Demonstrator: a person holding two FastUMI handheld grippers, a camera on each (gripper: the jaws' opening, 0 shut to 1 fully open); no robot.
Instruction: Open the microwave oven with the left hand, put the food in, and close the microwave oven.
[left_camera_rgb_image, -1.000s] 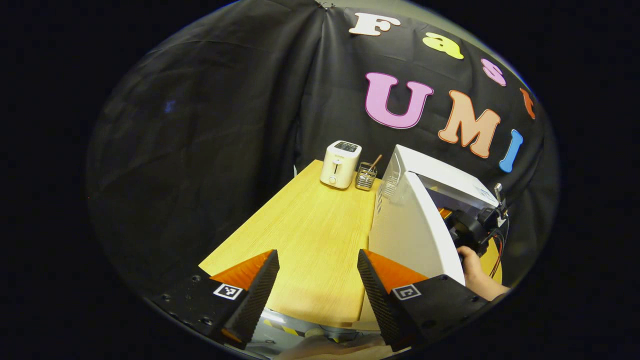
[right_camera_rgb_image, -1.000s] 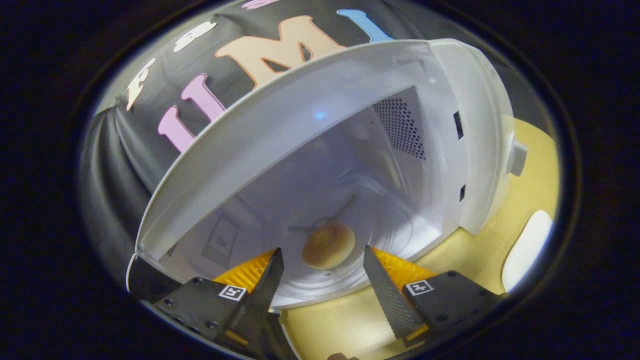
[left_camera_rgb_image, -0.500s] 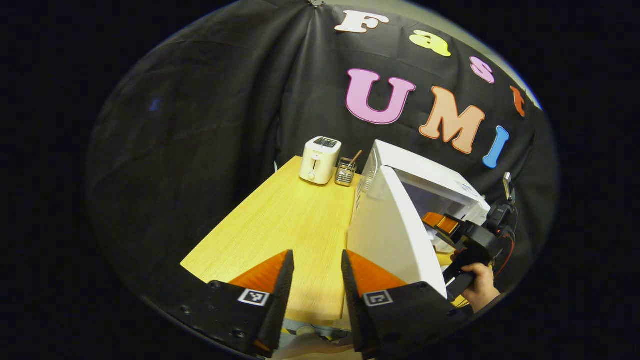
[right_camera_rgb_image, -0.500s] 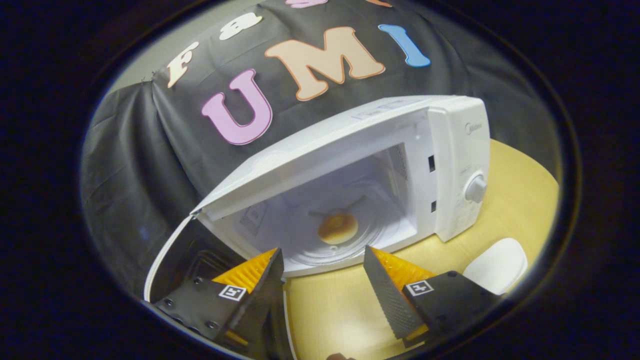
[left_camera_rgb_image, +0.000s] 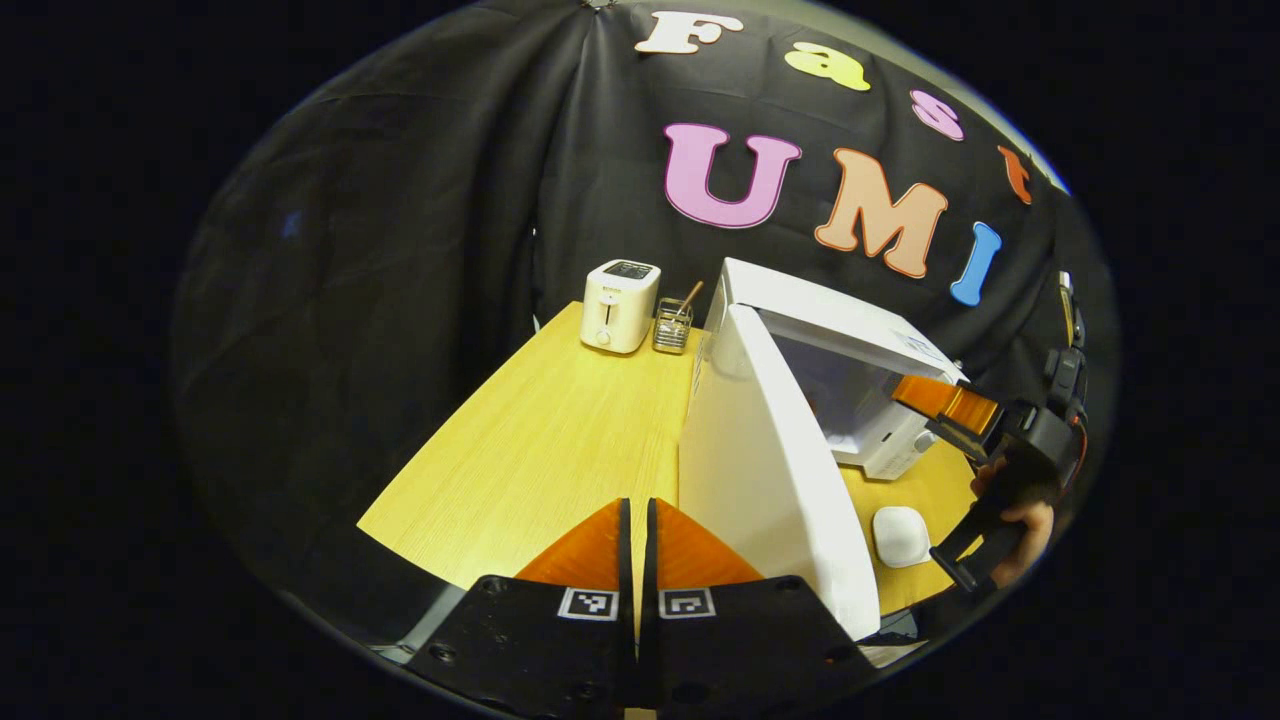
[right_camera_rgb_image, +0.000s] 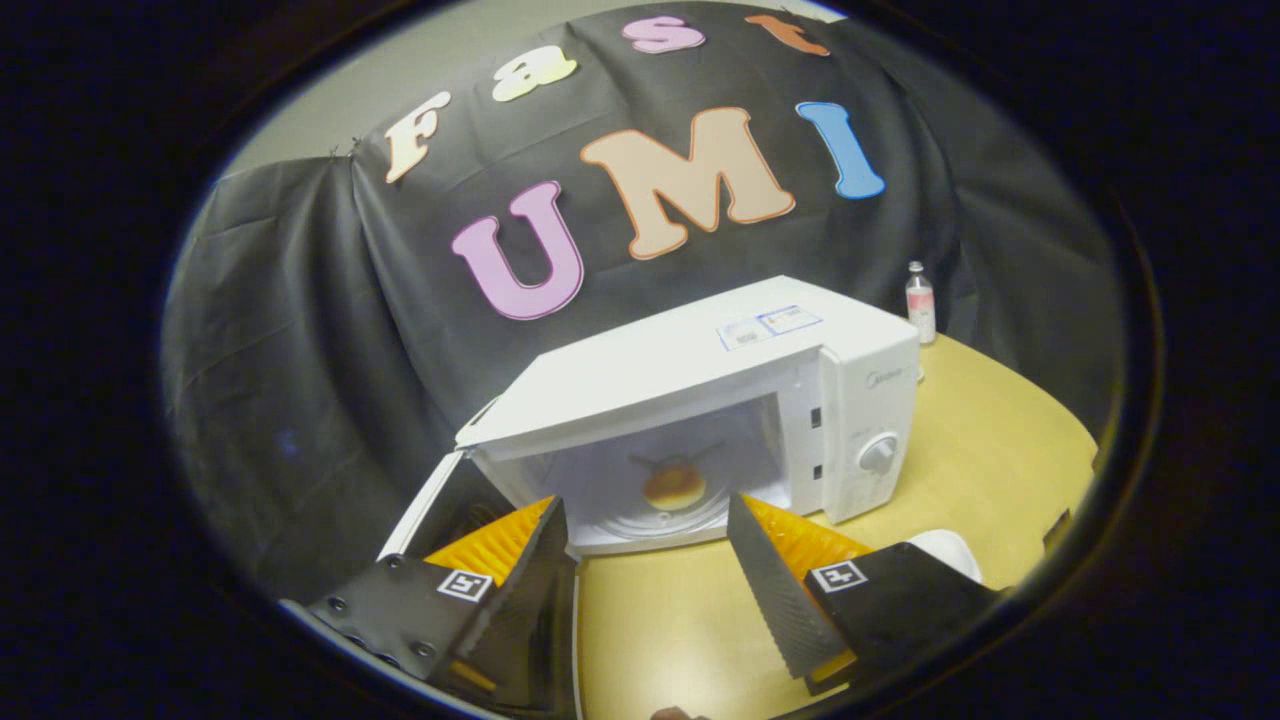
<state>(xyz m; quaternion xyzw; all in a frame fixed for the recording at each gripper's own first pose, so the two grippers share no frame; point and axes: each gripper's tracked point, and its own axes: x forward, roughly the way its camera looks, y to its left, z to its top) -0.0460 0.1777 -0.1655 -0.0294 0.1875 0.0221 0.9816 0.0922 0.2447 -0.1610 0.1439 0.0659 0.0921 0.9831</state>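
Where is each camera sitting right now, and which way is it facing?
Left gripper view: rides the shut left tongs, facing across the yellow wooden table at the white microwave's open door; a hand shows.
Right gripper view: rides the open right tongs, facing the round bun.
Shared: microwave, table.

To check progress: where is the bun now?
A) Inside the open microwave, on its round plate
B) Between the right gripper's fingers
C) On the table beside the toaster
A: the bun lies inside the microwave, whose door stands open.
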